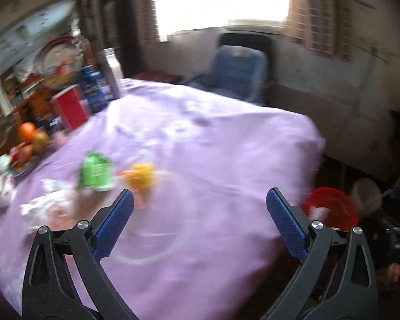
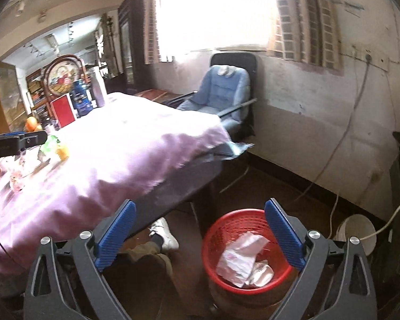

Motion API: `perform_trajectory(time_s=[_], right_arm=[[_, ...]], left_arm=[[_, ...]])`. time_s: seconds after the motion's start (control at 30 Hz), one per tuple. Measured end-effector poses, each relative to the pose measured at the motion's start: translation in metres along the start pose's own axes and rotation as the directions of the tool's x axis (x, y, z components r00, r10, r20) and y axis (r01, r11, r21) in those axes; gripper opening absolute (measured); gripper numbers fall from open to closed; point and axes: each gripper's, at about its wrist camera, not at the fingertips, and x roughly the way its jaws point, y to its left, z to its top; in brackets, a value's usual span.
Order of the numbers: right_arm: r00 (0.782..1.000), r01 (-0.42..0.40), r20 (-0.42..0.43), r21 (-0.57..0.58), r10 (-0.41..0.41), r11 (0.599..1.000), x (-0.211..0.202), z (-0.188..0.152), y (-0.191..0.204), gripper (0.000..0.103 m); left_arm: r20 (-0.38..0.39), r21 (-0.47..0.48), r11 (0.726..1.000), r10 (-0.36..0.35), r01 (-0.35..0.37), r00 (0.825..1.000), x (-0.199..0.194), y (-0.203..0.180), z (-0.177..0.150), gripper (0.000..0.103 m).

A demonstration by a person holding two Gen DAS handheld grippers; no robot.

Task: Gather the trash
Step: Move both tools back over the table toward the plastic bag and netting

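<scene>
A lilac cloth covers the tabltop (image 1: 200, 138) beneath a bright window; a blue padded chair (image 2: 224, 90) stands behind. The left claw (image 1: 200, 202) gapes empty — green and orange wrappers (image 1: 96, 173) lie just beyond it, to the left. The right claw (image 2: 200, 213), also wide and empty, hangs over the red mesh wastebasket (image 2: 216, 229) holding crumpled paper (image 2: 242, 258).

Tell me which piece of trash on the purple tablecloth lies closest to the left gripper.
The yellow-orange wrapper, just beyond the left gripper's left finger. The green packet lies farther left, and the pale crumpled wrappers farther left again.
</scene>
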Motion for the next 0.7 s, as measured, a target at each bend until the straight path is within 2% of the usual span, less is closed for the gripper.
perform_trajectory(time_s=[0.13,0.3,0.47,0.57,0.7], right_arm=[[0.999,-0.046,-0.016,-0.023,0.045,0.999,0.004,0.008,0.024,0.097],[0.992,-0.123,-0.038,-0.070,0.120,0.990,0.013,0.022,0.064,0.097],[0.976,-0.216,-0.065,-0.135,0.209,0.967,0.022,0.036,0.117,0.097],[0.967,-0.253,-0.081,-0.173,0.242,0.952,0.026,0.040,0.143,0.097],[0.957,-0.287,-0.111,-0.222,0.269,0.932,0.035,0.044,0.178,0.097]], left_arm=[[-0.028,-0.082,0.992,0.097,-0.099,0.995,-0.002,0.067,-0.007,0.096],[-0.085,-0.204,0.965,0.152,-0.166,0.985,-0.007,0.142,-0.021,0.096],[-0.120,-0.310,0.937,0.128,-0.159,0.985,-0.003,0.189,-0.038,0.096],[-0.146,-0.317,0.934,0.124,-0.165,0.982,0.006,0.203,-0.051,0.096],[-0.170,-0.333,0.934,0.077,-0.131,0.982,0.028,0.210,-0.064,0.096]])
